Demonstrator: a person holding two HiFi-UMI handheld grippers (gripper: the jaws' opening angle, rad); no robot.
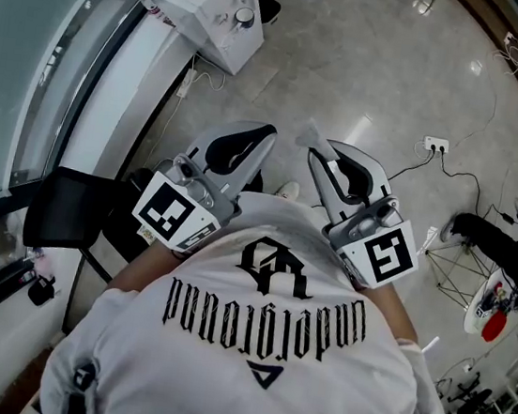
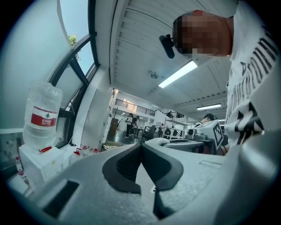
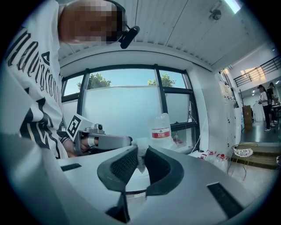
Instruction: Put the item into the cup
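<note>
I hold both grippers up in front of my white printed shirt (image 1: 260,344), above a tiled floor. My right gripper (image 1: 312,145) (image 3: 141,151) is shut on a small crumpled white wad (image 3: 139,154), which pokes out at the jaw tips as a pale scrap (image 1: 307,133). My left gripper (image 1: 269,133) (image 2: 141,146) is shut, its dark pads meeting with nothing between them. The two grippers sit side by side, tips close together and pointing away from me. No cup shows in any view.
A white cabinet (image 1: 218,11) with a large water bottle (image 2: 41,115) (image 3: 160,129) stands by the window wall on my left. A black chair (image 1: 74,210) is at my left, a power strip with cables (image 1: 435,144) and a tripod stand (image 1: 463,271) at my right.
</note>
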